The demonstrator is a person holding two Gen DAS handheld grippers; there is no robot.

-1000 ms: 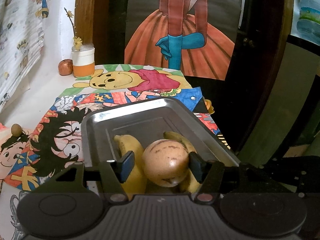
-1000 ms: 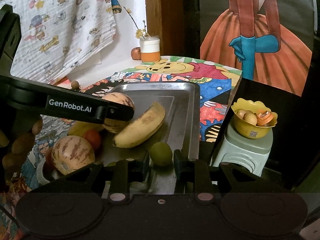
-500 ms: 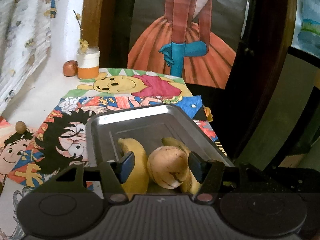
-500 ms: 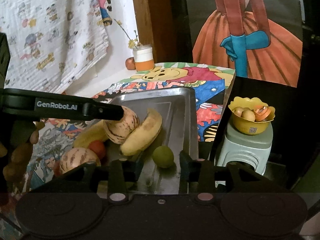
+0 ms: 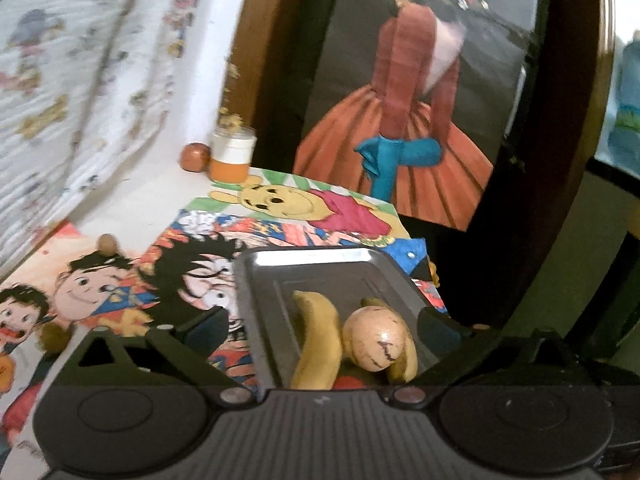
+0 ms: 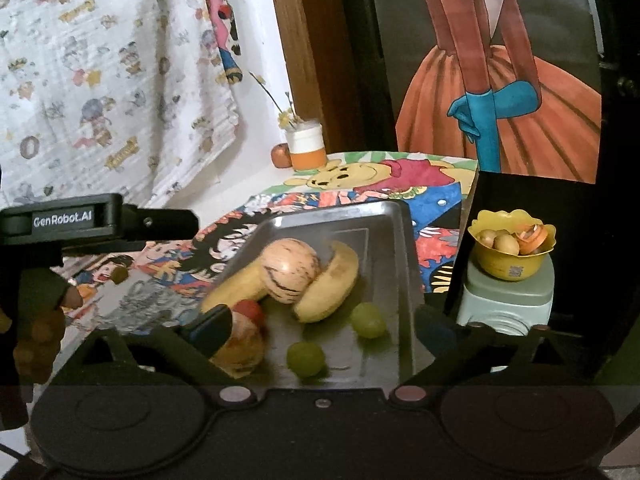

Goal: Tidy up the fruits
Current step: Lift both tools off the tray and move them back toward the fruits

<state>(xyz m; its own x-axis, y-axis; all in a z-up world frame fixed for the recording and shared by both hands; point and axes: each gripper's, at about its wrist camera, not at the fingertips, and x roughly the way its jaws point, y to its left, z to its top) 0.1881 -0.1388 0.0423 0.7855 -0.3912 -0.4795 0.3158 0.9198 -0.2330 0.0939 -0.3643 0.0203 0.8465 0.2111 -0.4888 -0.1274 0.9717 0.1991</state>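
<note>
Right gripper (image 6: 320, 326) just opened, green fruit (image 6: 306, 358) loose between jaws

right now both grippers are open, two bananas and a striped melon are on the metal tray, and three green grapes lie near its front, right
Not quite: the right wrist view shows two green grapes, not three. The rest holds: both grippers are open, and two bananas flank the striped melon on the metal tray.

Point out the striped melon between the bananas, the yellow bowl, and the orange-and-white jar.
striped melon (image 6: 289, 272), right wrist view, top.
yellow bowl (image 6: 505, 269), right wrist view, front wall.
orange-and-white jar (image 6: 307, 147), right wrist view, side.
</note>
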